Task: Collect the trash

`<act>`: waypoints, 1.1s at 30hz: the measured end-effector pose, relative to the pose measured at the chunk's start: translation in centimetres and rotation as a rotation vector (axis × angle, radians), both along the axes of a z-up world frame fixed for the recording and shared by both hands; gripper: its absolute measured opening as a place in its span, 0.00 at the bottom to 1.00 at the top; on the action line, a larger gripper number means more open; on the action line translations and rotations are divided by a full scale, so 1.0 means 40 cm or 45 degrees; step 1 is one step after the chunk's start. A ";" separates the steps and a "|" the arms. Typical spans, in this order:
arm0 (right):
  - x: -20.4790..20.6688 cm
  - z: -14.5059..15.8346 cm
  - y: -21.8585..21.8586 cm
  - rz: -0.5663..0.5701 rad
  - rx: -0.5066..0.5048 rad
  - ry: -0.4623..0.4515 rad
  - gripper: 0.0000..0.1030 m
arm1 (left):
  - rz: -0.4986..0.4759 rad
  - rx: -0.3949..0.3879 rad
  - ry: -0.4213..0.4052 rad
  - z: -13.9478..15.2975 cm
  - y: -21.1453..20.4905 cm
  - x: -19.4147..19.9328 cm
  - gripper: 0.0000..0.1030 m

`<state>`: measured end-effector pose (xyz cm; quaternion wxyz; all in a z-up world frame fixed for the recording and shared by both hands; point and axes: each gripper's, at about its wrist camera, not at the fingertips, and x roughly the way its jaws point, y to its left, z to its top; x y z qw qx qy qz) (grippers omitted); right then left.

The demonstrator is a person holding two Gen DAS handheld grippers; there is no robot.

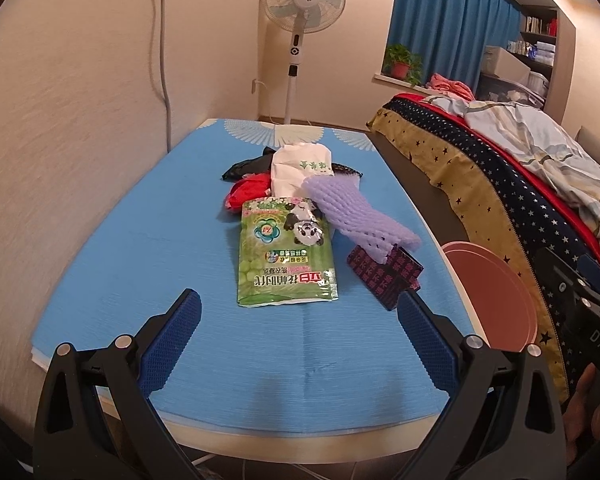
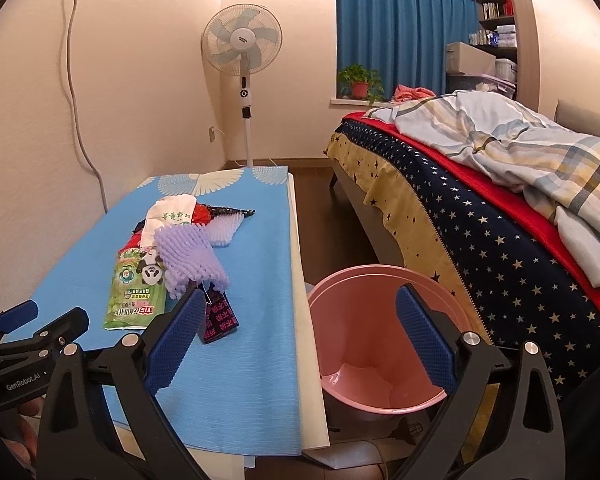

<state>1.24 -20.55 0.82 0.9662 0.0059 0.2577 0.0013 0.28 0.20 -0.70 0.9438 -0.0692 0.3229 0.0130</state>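
A pile of trash lies on the blue table (image 1: 120,248): a green detergent pouch (image 1: 286,256), a purple foam net (image 1: 356,216), a dark purple box (image 1: 386,276), a white paper bag (image 1: 300,166), red wrapping (image 1: 248,194) and a black bag (image 1: 246,166). My left gripper (image 1: 298,300) is open and empty, just short of the pouch. My right gripper (image 2: 298,300) is open and empty above the pink bin (image 2: 384,340) beside the table. The pouch (image 2: 134,292), net (image 2: 190,262) and box (image 2: 220,320) also show in the right wrist view.
A bed (image 2: 500,248) with star-patterned cover stands right of the bin. A standing fan (image 2: 242,48) is by the far wall behind the table. A cable (image 1: 162,60) hangs down the left wall. Blue curtains and a potted plant (image 2: 360,82) are at the window.
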 end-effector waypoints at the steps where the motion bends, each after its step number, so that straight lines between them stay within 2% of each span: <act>1: 0.000 0.000 0.001 0.001 0.001 0.001 0.91 | -0.001 0.005 -0.001 0.000 -0.001 -0.001 0.92; 33: 0.002 0.004 0.005 0.013 0.007 0.011 0.92 | 0.005 0.035 0.010 -0.015 -0.013 0.002 0.92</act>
